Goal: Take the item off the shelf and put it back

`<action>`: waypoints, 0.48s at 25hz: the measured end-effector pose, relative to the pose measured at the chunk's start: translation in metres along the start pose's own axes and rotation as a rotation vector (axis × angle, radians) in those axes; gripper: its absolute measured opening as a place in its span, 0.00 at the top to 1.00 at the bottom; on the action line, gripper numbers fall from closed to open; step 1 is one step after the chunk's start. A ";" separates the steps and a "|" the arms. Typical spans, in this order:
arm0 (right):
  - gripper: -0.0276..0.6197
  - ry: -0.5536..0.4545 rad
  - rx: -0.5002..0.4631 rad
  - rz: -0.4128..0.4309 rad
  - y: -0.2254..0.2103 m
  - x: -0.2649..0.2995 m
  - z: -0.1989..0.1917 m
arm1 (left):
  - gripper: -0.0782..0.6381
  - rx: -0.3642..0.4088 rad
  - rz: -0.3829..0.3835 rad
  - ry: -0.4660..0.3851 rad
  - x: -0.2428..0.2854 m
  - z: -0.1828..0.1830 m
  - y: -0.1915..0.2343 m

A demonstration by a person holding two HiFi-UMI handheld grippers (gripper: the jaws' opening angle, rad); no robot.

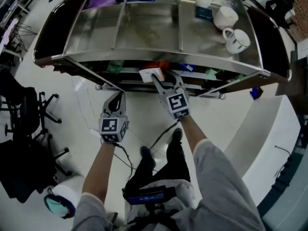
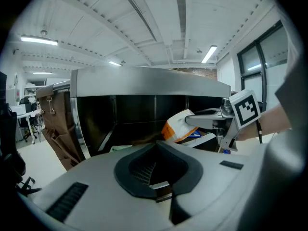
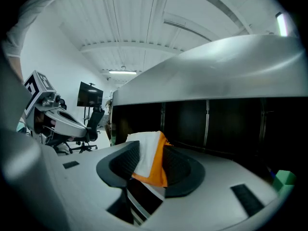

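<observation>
A white and orange packet (image 1: 150,74) hangs in front of the middle level of the metal shelf rack (image 1: 159,61), with my right gripper (image 1: 157,77) shut on it. In the right gripper view the packet (image 3: 150,157) stands upright between the pads, just short of the dark shelf opening. The left gripper view shows that same packet (image 2: 177,127) from the side, pinched by the right gripper (image 2: 191,121). My left gripper (image 1: 118,95) is lower and to the left, away from the rack. Its jaws (image 2: 156,146) meet at the tips with nothing between them.
Three white mugs (image 1: 225,17) stand on the rack's top level. Other small packets lie inside, one green (image 3: 284,178) at the right and a green one (image 2: 120,148) at the left. A brown paper bag (image 2: 53,124) hangs beside the rack. Office chairs (image 1: 29,114) stand at the left.
</observation>
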State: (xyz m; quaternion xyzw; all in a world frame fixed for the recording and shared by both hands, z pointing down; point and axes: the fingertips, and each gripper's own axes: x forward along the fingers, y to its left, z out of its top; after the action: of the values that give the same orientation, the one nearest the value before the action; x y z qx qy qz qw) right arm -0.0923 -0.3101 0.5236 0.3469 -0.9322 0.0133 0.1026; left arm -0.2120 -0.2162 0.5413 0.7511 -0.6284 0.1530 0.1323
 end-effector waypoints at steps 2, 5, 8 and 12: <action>0.71 -0.008 0.007 -0.007 -0.004 0.012 -0.002 | 0.88 -0.003 0.006 -0.008 0.012 -0.003 0.005; 0.71 -0.030 -0.009 -0.002 -0.008 0.029 -0.005 | 0.88 -0.003 0.018 -0.005 0.027 -0.006 0.012; 0.71 -0.033 0.007 -0.008 -0.011 0.038 -0.005 | 0.88 -0.001 0.020 -0.004 0.036 -0.010 0.015; 0.72 -0.040 0.006 -0.006 -0.014 0.052 -0.008 | 0.88 -0.004 0.028 -0.002 0.046 -0.021 0.022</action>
State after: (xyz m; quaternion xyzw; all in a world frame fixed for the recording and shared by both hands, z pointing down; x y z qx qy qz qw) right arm -0.1198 -0.3537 0.5408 0.3504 -0.9329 0.0087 0.0828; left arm -0.2270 -0.2536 0.5786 0.7421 -0.6393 0.1530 0.1311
